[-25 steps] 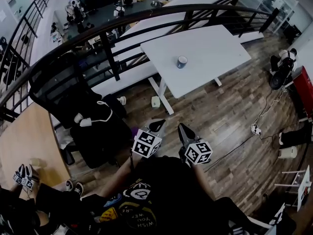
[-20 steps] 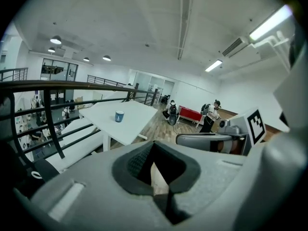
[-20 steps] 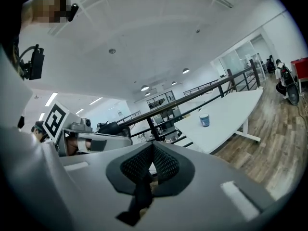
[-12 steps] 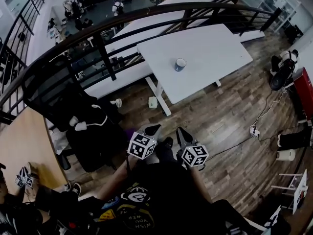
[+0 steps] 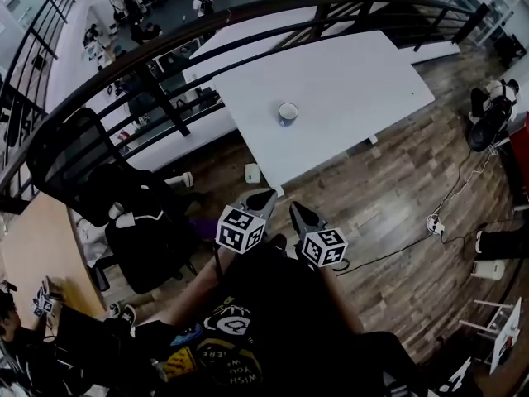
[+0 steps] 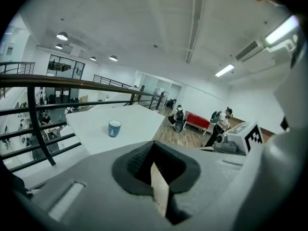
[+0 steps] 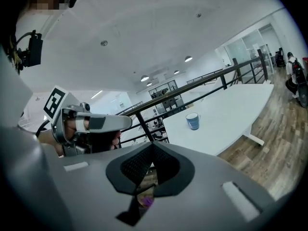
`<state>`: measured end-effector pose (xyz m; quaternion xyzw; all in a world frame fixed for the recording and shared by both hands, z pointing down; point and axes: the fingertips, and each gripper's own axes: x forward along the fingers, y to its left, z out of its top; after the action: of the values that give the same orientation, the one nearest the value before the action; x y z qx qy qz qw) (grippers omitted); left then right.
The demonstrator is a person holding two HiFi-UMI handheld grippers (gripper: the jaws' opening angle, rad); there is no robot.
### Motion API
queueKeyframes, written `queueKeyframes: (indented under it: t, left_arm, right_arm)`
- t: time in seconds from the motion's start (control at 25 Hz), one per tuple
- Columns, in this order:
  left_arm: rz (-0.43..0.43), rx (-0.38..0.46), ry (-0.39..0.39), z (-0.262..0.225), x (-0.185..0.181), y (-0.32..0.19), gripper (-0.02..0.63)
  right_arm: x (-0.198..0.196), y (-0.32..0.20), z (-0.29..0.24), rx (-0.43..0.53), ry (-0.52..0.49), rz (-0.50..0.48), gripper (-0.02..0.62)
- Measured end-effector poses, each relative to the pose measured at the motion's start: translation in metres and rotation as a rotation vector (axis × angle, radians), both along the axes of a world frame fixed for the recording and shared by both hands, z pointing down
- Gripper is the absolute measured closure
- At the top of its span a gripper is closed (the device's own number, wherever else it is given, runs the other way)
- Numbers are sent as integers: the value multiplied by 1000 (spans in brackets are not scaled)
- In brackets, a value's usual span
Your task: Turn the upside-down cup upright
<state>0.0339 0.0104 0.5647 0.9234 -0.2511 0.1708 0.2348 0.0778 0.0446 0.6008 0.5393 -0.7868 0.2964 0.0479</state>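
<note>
A white desk stands on the wood floor beside a dark curved railing. Short of the desk's near corner, the left tool and right tool hang side by side, each with jaws pressed together and empty. The blue cup stands toward the desk's left edge, clear of every corner.

Ahead of you a white rectangular table stands on white legs on the brown wood-plank floor. On its top you have a small blue cup with a pale top, left of the middle as you look down and well in from every edge. A small white boxy object sits on the floor just beside the nearest table leg.
</note>
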Motion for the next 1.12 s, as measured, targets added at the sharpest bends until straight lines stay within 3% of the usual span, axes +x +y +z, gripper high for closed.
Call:
queueKeyframes:
  t: [0.2,0.44,0.56,0.68,0.8,0.92,1.12]
  left_arm:
    - [29,-51,-61,23,26,-25,601]
    - [34,-101,-101,61,36,-106,601]
    - [46,-104,-104,70,35,-150,601]
    - [44,-139,-111,86,27,-182,601]
    - [52,-181,-133,98,15,-202,601]
    - [40,-186,-173,104,4,-222,601]
    - [6,-208,-218,111,-8,-226,601]
  right_arm:
    - [24,-37,24,-52,-16,-16,598]
    - [46,-110,66,-69,7,6,598]
    - [51,-156,86,-42,67,25,598]
    - [55,-193,130,-86,191,48,595]
    - [59,-226,168,-142,251,107,500]
    - [66,-273,179,-138,259,140,372]
    - [79,-330,198,-150,278,175,241]
